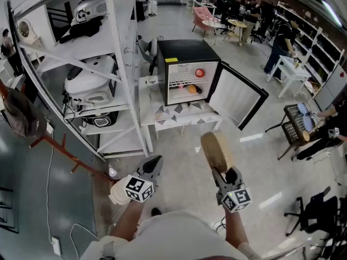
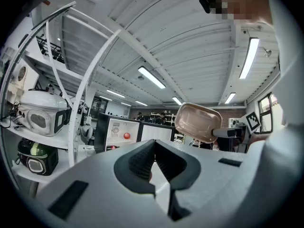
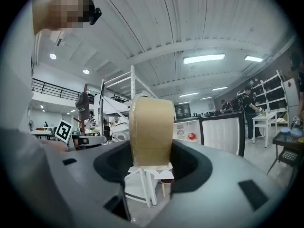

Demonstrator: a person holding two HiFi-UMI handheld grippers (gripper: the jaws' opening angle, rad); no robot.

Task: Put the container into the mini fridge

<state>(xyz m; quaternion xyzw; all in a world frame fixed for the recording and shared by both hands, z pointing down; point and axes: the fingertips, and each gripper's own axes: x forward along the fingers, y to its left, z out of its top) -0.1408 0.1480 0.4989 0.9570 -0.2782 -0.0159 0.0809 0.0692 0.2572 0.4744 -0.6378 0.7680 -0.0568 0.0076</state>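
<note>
A tan, oval container (image 1: 216, 149) is held on edge in my right gripper (image 1: 222, 174), which is shut on its lower end. In the right gripper view the container (image 3: 152, 127) stands upright between the two jaws of the right gripper (image 3: 152, 161). The black mini fridge (image 1: 186, 52) stands ahead on a low white table (image 1: 179, 117), its door (image 1: 237, 95) swung open to the right. A red item (image 1: 199, 72) and an orange one (image 1: 191, 89) lie on its shelves. My left gripper (image 1: 154, 165) is shut and empty, its jaws touching in the left gripper view (image 2: 154, 161).
A tall white shelving rack (image 1: 116, 75) with kitchen appliances stands left of the fridge. A black crate (image 1: 297, 124) on a stand sits at the right, and a black office chair (image 1: 314, 213) at the lower right. People and tables are at the far back.
</note>
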